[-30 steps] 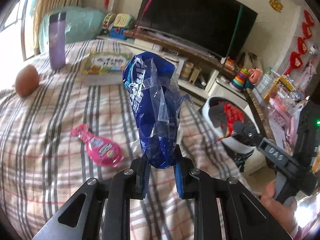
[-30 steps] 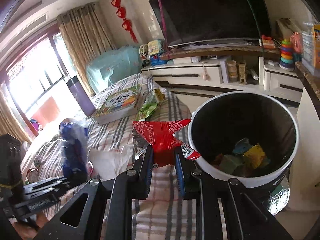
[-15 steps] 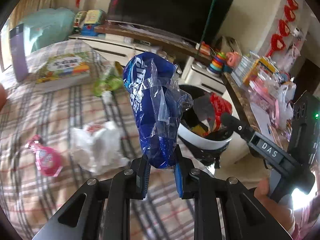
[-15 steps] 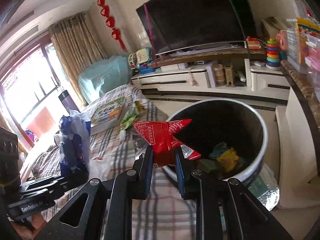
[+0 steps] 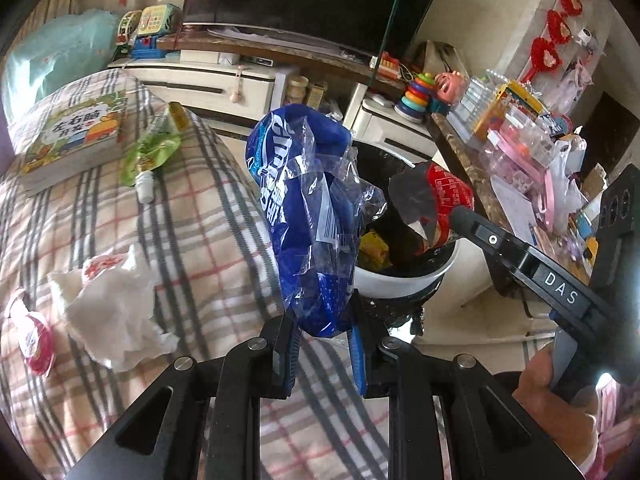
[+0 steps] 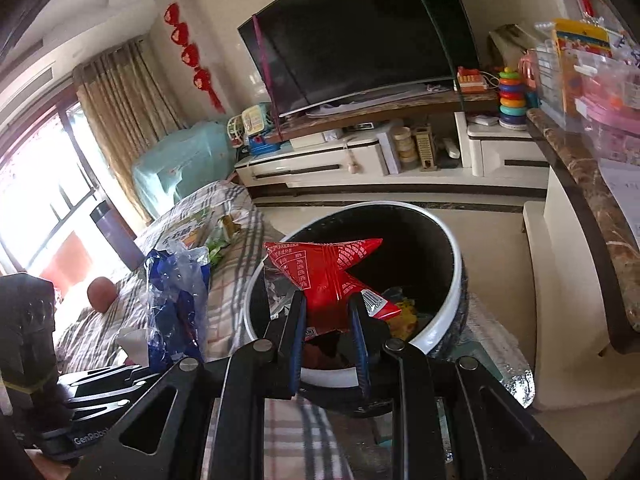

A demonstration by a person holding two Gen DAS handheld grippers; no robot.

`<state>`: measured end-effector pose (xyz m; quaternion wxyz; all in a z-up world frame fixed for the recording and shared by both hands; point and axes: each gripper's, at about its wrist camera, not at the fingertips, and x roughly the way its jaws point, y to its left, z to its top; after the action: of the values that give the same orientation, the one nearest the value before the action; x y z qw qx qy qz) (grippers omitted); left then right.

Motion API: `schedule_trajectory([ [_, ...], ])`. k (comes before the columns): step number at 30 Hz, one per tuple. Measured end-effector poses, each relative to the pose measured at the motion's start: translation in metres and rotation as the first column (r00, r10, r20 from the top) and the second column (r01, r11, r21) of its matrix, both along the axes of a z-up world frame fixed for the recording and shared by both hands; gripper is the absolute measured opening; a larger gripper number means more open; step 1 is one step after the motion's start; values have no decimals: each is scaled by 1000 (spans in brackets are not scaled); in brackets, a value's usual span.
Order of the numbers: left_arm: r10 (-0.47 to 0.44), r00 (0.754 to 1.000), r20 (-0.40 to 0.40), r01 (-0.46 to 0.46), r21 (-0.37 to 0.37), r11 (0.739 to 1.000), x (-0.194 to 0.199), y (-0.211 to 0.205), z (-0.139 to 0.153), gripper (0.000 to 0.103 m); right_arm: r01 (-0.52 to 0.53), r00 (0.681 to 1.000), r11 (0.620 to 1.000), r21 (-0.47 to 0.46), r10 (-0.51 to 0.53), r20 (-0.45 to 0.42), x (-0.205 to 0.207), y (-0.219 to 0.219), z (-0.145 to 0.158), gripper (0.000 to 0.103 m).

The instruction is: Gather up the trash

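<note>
**Two Wrappers Arriving at the Bin**

The left gripper point(image 5: 322, 338) is clenching the bottom of a blue plastic wrapper point(image 5: 306, 220) at frame centre, just short of the white-rimmed trash bin point(image 5: 400, 280). The right gripper point(image 6: 326, 328) is pinching a red snack packet point(image 6: 328, 276) over the bin's mouth. Both look feather-light, crinkly and slippery, so a pinch across a bunched fold is probably holding best. A crumpled tissue point(image 5: 116, 308) is waiting at lower left.
</note>
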<state>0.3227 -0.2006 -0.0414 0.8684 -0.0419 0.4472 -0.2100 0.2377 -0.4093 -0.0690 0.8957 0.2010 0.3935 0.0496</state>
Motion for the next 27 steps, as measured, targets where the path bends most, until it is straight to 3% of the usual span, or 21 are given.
schedule_trajectory([
  [27,-29,999,-25,29,12,1000,46,-37,-6,21,34,998,999,-2,-34,-50,19,-24,-9,22],
])
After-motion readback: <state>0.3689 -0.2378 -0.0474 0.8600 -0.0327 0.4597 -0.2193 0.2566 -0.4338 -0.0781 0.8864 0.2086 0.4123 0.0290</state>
